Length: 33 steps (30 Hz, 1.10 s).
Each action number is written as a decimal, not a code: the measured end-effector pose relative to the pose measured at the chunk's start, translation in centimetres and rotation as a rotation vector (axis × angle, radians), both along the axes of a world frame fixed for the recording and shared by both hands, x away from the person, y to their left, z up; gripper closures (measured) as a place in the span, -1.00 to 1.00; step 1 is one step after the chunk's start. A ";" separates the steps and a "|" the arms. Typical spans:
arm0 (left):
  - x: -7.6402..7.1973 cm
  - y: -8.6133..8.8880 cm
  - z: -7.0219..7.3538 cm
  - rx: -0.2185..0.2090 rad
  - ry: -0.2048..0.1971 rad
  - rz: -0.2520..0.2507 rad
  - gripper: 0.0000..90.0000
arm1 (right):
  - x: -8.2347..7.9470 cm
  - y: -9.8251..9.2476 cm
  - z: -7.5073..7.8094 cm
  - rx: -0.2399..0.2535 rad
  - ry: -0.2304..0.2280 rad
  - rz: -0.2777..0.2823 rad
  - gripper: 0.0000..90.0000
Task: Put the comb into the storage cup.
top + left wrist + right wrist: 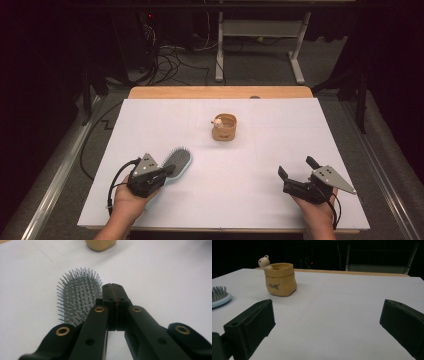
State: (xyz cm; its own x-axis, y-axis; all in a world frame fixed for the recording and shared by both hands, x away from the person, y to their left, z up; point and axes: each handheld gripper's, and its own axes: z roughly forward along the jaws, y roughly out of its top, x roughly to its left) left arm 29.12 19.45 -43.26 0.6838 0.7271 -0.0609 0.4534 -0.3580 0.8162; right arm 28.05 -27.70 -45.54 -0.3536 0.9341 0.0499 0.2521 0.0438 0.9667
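While the hairbrush (178, 163) lies bristles-up on the near left of the white worktop (260, 170), nothing in the high view suggests it has been lifted or carried yet: the left gripper (169, 172) sits low at the brush's near end, where the handle would be, and the handle itself is hidden under it. A small tan pot shaped like a sack (224, 127), with a tiny figure peeking over its rim, stands well apart from the brush near the middle of the worktop, and the right gripper (296, 167) waits at the near right with nothing between its fingers. Seen from the left gripper view, the left gripper (114, 287) has its black fingers pressed flat together, with no gap and nothing visible between them, and the brush head (79, 295) lies just beside them to one side; whether any part of the handle is caught lower down cannot be told. Seen from the right gripper view, the right gripper (332, 312) has its fingers spread wide apart over bare worktop, the sack pot (280, 280) stands farther off, and the edge of the brush (219, 297) shows at the far side. By this showing, the work is at its very start: a sure hold on the brush and any move toward the pot seem yet to come.
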 end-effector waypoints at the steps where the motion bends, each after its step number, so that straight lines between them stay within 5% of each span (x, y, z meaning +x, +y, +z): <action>1: 0.1 0.4 -0.3 -0.016 -0.002 0.016 1.00 | 0.0 -0.1 0.0 -0.002 -0.001 0.001 -0.99; 5: 0.0 2.2 -0.9 -0.067 -0.017 0.064 1.00 | 0.1 -0.2 -0.1 0.001 0.004 -0.002 -0.99; 21: -0.2 3.5 -1.3 -0.079 -0.028 0.091 0.69 | 0.0 -0.2 0.0 -0.006 0.000 -0.007 -0.99; 33: -0.3 3.8 -1.3 -0.094 -0.053 0.135 0.19 | 0.0 -0.1 0.1 -0.015 -0.010 -0.003 -0.99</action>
